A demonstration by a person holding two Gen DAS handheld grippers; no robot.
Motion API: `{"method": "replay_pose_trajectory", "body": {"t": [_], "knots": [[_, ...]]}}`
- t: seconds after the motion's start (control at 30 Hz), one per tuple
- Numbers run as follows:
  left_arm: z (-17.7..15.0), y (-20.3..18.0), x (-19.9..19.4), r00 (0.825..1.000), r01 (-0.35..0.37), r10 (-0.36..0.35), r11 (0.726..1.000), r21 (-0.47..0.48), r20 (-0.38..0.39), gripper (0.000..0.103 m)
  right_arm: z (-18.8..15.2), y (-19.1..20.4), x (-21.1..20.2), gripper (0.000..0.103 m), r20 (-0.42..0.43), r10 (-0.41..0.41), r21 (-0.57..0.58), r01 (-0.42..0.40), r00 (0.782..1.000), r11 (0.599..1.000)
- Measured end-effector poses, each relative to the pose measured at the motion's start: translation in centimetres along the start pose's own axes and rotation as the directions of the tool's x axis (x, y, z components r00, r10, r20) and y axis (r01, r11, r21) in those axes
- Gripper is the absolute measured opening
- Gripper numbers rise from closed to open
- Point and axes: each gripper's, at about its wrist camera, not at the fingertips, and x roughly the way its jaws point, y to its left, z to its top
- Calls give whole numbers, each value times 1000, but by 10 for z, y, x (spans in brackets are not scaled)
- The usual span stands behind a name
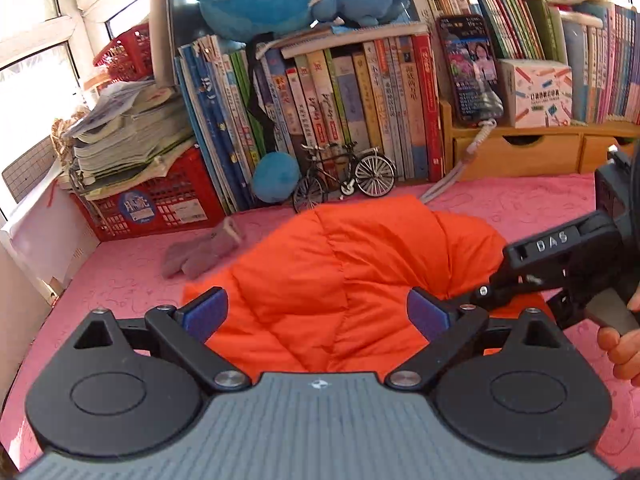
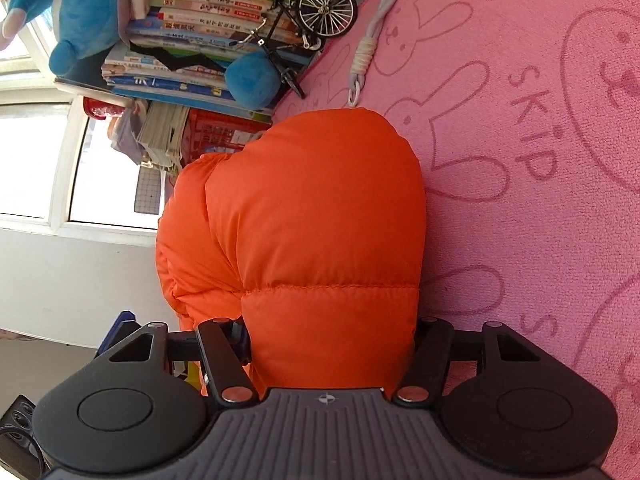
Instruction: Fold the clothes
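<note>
The orange puffer jacket (image 1: 340, 272) lay bunched on the pink blanket (image 2: 540, 200), the right gripper (image 2: 332, 344) clamped on its padded edge, the left gripper (image 1: 316, 312) spread wide over it, a red crate (image 1: 160, 200) bearing stacked booklets (image 1: 128, 136).

The right tool's (image 2: 330, 344) pads are hidden behind the orange jacket (image 2: 304, 216).

Model bicycle (image 1: 346, 176) stands before upright books (image 1: 320, 112); grey glove (image 1: 200, 254) lies on pink bunny-print cover (image 2: 540, 160).
</note>
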Motion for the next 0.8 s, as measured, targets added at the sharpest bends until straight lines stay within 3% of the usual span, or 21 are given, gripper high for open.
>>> {"method": "replay_pose_trajectory", "body": {"t": [0.07,0.13,0.2,0.27,0.33,0.37,0.47,0.63,0.7,0.8], "knots": [[-19,-2,11,1000,6,-6,999,-39,2,103,4,1,0,65,-19,-3,3,3,1000,1000],[-27,9,19,998,59,-62,991,-124,-19,103,5,4,-1,70,-19,-23,-4,23,1000,1000],[-30,20,29,991,120,-128,976,-184,-37,103,6,3,-8,80,63,-19,33,17,998,999],[-36,23,33,989,139,-145,972,-190,-20,103,8,-2,-13,85,164,3,96,-19,987,995],[-43,21,32,990,136,-138,973,-185,6,103,12,0,-11,78,217,-34,120,8,976,993],[-46,20,32,991,132,-131,973,-188,18,103,14,3,-8,70,223,-70,112,46,972,993],[-52,19,32,993,121,-114,972,-202,44,103,18,14,0,60,231,-159,65,148,960,987],[-59,22,35,991,126,-111,966,-224,77,103,21,21,4,54,216,-230,56,223,949,973],[-59,22,36,991,124,-108,965,-230,81,103,21,32,9,54,227,-286,11,291,931,957],[-60,23,36,991,119,-102,965,-235,82,103,18,54,22,53,264,-388,-106,426,883,898]]}}
